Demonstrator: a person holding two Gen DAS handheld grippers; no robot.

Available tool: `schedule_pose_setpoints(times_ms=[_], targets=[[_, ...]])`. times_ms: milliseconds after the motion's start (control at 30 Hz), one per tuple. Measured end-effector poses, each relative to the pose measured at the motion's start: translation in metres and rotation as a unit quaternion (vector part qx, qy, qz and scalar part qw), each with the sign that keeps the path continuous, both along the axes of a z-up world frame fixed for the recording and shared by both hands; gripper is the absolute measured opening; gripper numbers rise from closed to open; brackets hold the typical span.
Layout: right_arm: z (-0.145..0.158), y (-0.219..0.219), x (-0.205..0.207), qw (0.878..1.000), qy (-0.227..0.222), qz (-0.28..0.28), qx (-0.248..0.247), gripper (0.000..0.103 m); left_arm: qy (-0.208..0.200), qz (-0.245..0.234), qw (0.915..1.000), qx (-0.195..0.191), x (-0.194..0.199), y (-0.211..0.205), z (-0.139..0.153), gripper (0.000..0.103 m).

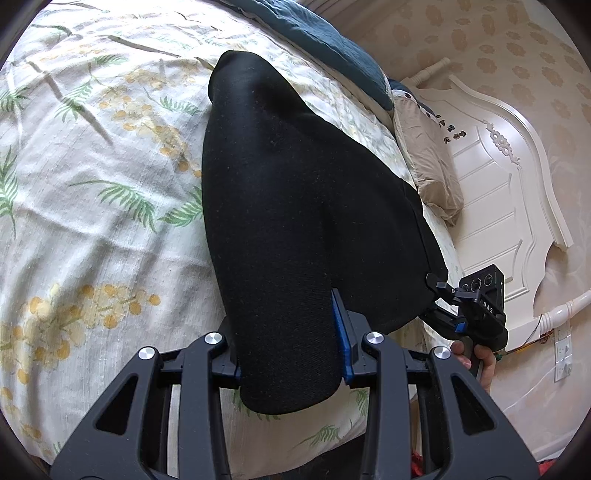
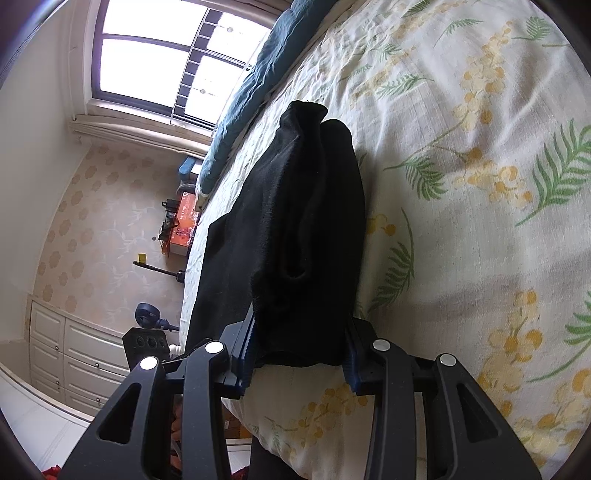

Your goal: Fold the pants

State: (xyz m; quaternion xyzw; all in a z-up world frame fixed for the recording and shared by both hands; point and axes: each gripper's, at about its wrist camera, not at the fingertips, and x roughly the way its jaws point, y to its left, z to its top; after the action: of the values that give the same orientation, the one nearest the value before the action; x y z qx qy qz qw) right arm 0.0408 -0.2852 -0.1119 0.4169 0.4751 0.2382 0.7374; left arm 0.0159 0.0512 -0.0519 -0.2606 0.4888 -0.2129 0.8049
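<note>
On the left, the left tongs (image 1: 295,343) are closed down onto a thick bundle of the black, soft knit pants (image 1: 295,192), with the blue-padded fingers (image 1: 341,332) pressing the cloth from both sides. From that grip the pants stretch away over the bed with the cream cover printed with green fronds and yellow flowers (image 1: 92,206), narrowing toward the far side of the bed, where a dark blue quilt (image 1: 325,33) lies along the edge.

On the right, the right tongs (image 2: 299,350) likewise clamp a bunched end of the pants (image 2: 295,221), several layers thick between the fingers. The left camera shows this second tool at the garment's corner nearest the white carved headboard (image 1: 498,177).

Judging by the stacked layers and the rounded crease at the far end, the pants seem already doubled at least once; both near corners are held up off the bed cover (image 2: 461,184). What seems left is to carry this held end across, lay it flat, release, and perhaps fold again.
</note>
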Motion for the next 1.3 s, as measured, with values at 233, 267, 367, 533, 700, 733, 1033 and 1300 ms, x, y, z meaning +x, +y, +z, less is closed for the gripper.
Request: schedule_pose_setpoints(times_ms=[233, 267, 367, 533, 700, 733, 1033, 1300], targets=[[0.000, 0.002, -0.003, 1.000, 0.000, 0.003, 0.002, 0.039, 0.001, -0.001, 1.0000, -0.003, 0.000, 0.002, -0.001, 0.035], [-0.002, 0.001, -0.003, 1.000, 0.002, 0.002, 0.004, 0.039, 0.001, -0.002, 1.0000, -0.004, 0.001, 0.002, -0.002, 0.035], [-0.007, -0.001, -0.001, 1.000, 0.005, 0.000, 0.011, 0.039, 0.004, -0.003, 0.9999, -0.009, 0.004, 0.002, -0.006, 0.037], [-0.015, -0.004, 0.000, 1.000, 0.008, 0.001, 0.022, 0.039, 0.004, -0.006, 0.9999, -0.013, 0.007, 0.001, -0.009, 0.044], [-0.019, -0.008, 0.000, 0.999, 0.008, 0.006, 0.035, 0.042, 0.005, -0.006, 0.9994, -0.034, 0.009, 0.007, -0.016, 0.054], [-0.020, -0.009, 0.000, 0.999, 0.009, 0.005, 0.040, 0.043, 0.004, -0.009, 0.9993, -0.036, 0.009, 0.008, -0.017, 0.055], [-0.024, -0.023, -0.009, 0.997, 0.006, 0.008, 0.081, 0.050, -0.014, -0.030, 0.9987, -0.039, 0.005, -0.004, -0.013, 0.090], [-0.021, -0.031, -0.022, 0.996, -0.002, 0.001, 0.087, 0.055, -0.027, -0.016, 0.9993, 0.020, -0.002, -0.019, -0.007, 0.096]])
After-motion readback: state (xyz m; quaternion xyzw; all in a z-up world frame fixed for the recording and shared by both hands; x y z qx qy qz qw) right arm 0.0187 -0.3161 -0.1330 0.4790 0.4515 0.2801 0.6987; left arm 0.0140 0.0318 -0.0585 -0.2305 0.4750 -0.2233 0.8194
